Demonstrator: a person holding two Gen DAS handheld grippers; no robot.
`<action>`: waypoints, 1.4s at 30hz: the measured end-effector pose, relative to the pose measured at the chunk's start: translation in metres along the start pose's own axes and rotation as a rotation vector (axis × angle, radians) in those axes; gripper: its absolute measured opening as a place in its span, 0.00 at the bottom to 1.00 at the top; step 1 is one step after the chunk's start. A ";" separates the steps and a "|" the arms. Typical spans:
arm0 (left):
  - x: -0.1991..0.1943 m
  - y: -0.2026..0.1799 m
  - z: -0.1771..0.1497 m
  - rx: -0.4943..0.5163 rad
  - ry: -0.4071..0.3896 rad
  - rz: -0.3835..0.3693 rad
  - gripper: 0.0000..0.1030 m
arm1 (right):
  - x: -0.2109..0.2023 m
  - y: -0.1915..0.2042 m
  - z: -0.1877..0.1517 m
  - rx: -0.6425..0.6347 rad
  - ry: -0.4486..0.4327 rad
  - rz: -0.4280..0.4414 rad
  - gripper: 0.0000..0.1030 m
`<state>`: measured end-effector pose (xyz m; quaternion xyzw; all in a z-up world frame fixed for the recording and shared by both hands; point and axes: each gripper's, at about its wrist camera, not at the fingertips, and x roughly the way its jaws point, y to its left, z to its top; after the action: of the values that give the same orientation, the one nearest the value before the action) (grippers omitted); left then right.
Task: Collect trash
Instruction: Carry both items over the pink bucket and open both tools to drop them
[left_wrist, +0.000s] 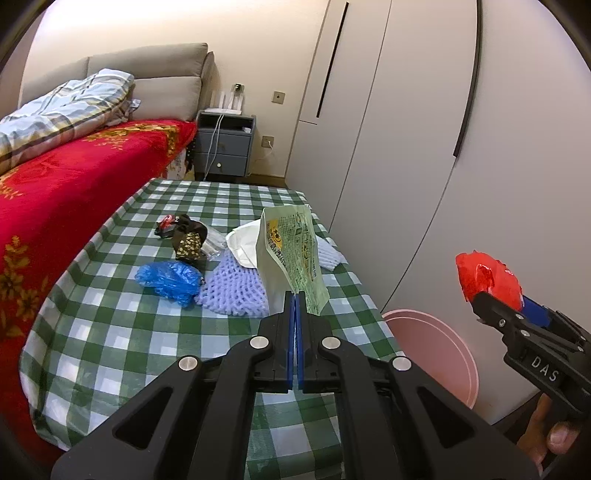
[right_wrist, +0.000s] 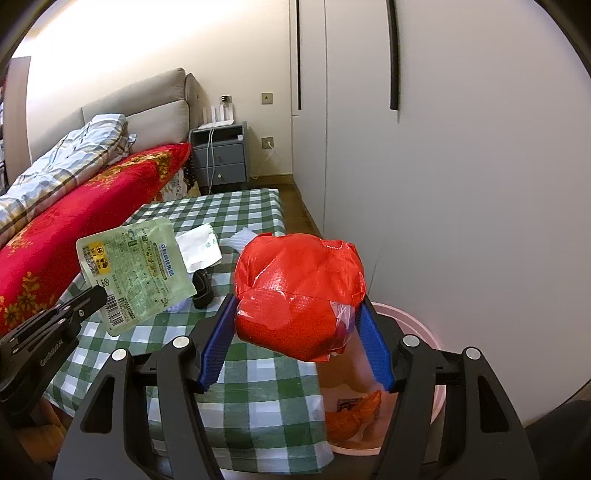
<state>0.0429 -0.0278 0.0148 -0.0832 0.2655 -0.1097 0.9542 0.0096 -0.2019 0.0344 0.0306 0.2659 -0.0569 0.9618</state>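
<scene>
The right gripper (right_wrist: 301, 328), half open around a red wrapper (right_wrist: 299, 291), hangs above the pink bin (right_wrist: 424, 332), lower right; the left gripper (left_wrist: 295, 295) pinches a green pouch (left_wrist: 295, 251) over the worktop (left_wrist: 110, 332), farther away.

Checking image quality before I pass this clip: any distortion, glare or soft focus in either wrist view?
Left wrist view: strong fisheye bending of the wardrobe, dark corner vignette, the green pouch sharp. Right wrist view: same bending, bright glare on the wall, glossy highlights on the red bag, no motion blur.
</scene>
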 end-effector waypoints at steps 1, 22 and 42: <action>0.001 -0.001 0.000 0.001 0.001 -0.003 0.00 | 0.000 -0.002 0.000 0.001 0.001 -0.003 0.61; 0.018 -0.043 -0.005 0.055 0.022 -0.103 0.00 | 0.007 -0.049 -0.001 0.108 0.012 -0.152 0.62; 0.070 -0.100 -0.012 0.169 0.066 -0.212 0.00 | 0.027 -0.088 -0.009 0.206 0.039 -0.263 0.61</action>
<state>0.0784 -0.1431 -0.0073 -0.0267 0.2764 -0.2346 0.9316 0.0169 -0.2905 0.0104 0.0953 0.2791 -0.2088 0.9324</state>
